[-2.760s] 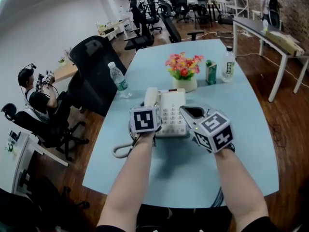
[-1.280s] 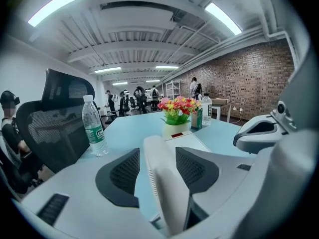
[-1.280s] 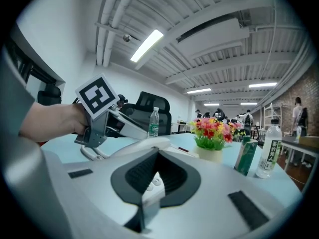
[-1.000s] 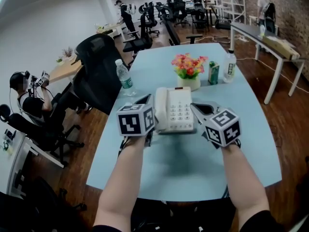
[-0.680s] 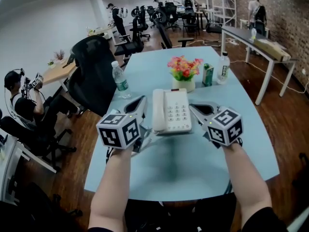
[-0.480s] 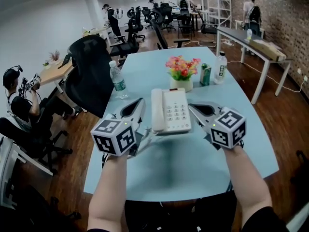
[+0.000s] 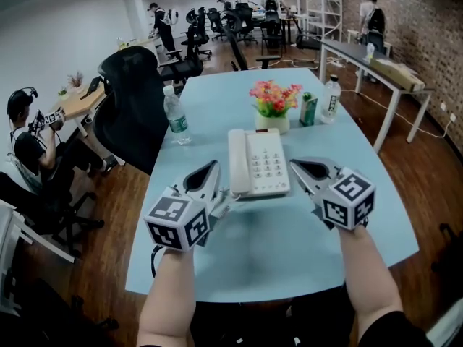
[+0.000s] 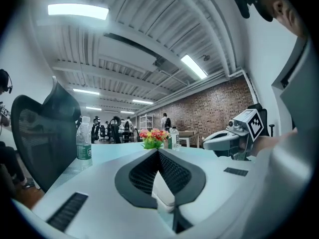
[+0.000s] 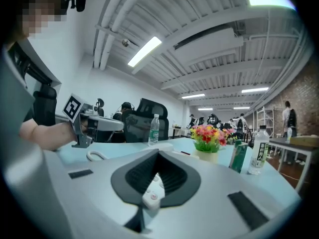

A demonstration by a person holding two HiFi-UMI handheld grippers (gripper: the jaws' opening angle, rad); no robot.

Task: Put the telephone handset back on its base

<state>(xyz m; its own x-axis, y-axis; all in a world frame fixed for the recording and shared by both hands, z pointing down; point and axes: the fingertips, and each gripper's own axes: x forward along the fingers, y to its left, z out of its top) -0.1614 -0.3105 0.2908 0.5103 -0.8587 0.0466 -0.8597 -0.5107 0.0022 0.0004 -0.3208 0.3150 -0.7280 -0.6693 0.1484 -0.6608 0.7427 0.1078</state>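
The white telephone base (image 7: 266,163) sits in the middle of the light blue table (image 7: 289,251). Its handset (image 7: 236,160) lies in the cradle along the base's left side. My left gripper (image 7: 215,167) hovers just left of the phone, shut and empty, the coiled cord (image 7: 226,196) beside it. To the right of the phone my right gripper (image 7: 294,164) is held off it, its jaws also together with nothing in them. In the right gripper view the phone keys (image 9: 152,190) show below the shut jaws.
Behind the phone stand a flower pot (image 7: 275,108), a green carton (image 7: 309,110) and a clear bottle (image 7: 330,98). A water bottle (image 7: 173,116) stands at the back left. A black chair (image 7: 134,92) is against the table's left edge, with a seated person (image 7: 29,144) beyond.
My left gripper has left the handset and drawn back to the left and toward me. The handset stays on its base. The right gripper has barely moved.
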